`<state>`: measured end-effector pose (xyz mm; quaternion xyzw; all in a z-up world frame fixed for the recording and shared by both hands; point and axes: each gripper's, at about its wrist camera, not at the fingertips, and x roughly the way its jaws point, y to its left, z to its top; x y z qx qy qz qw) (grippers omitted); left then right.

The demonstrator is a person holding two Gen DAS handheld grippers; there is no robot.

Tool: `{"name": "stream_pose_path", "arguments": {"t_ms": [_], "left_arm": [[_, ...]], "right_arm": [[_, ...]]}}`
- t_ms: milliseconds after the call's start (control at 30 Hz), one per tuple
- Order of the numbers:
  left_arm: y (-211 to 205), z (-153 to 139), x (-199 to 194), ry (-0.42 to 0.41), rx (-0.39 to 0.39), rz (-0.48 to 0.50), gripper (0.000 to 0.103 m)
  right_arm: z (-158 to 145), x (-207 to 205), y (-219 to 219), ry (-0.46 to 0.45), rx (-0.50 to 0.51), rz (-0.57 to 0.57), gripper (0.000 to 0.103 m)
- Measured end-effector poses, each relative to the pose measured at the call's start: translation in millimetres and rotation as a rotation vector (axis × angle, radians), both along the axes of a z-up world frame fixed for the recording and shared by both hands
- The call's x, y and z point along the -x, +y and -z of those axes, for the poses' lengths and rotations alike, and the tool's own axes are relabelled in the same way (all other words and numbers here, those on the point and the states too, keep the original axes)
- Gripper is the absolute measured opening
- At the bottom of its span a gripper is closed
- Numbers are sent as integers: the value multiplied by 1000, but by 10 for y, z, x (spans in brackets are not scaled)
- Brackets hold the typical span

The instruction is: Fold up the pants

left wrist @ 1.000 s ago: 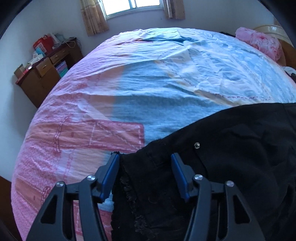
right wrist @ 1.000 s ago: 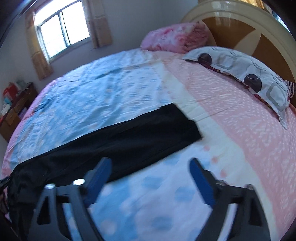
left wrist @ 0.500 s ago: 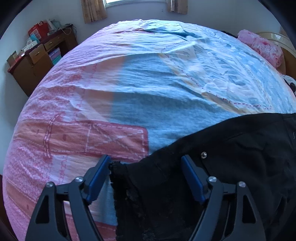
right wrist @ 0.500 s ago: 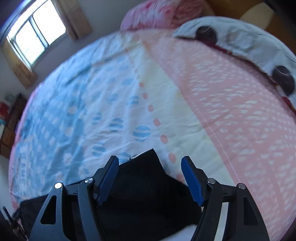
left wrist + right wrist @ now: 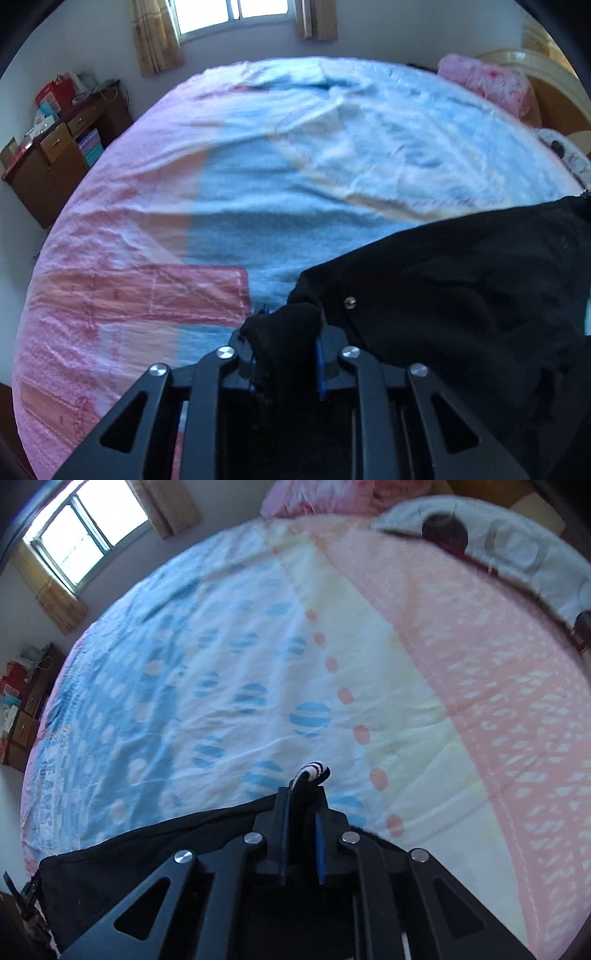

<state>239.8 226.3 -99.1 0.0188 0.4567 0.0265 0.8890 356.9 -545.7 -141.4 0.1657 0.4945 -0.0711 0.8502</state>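
We find the left gripper (image 5: 284, 354) at the lower centre of its view, clenched on a bunched corner of the black pants (image 5: 461, 288). The cloth fills the gap between the blue pads and rises above them in a dark lump. From there the pants spread to the right and lower right of the frame, lying on the bed (image 5: 258, 177). A small metal stud (image 5: 349, 302) shows on the cloth just right of the grasp.

In the right view we find the right gripper (image 5: 303, 812) at the lower centre, likewise clenched on the pants (image 5: 147, 849). A narrow fold stands up between the pads, and its tip shows a pale striped patch. The rest of the cloth runs off toward the lower left of the frame across the blue-dotted sheet.

We note a window (image 5: 229, 14) at the top of the left view, a wooden dresser (image 5: 55, 147) at the left edge, and a pillow (image 5: 498, 550) at the upper right of the right view.
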Motion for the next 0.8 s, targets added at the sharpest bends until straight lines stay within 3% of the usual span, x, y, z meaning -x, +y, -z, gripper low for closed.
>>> {"name": "stream_pose_path", "arguments": {"t_ms": [267,433,600,800], "left_arm": [[37,-529,433,-141,83,-2,22],[69,-692,675,-225,114,-3,22],[83,-760,1044,-328,164,18,22],[59,-727,1639,-390,214,63,22]], "right_arm": [[-807,814,80,-188,-8,-35,11],[-1227,1609,102,-316,-28,-40,11],[-1381,2406,86,-397,-43,-59,11],[-1218,3280,-53,-403,-55,-27,11]]}}
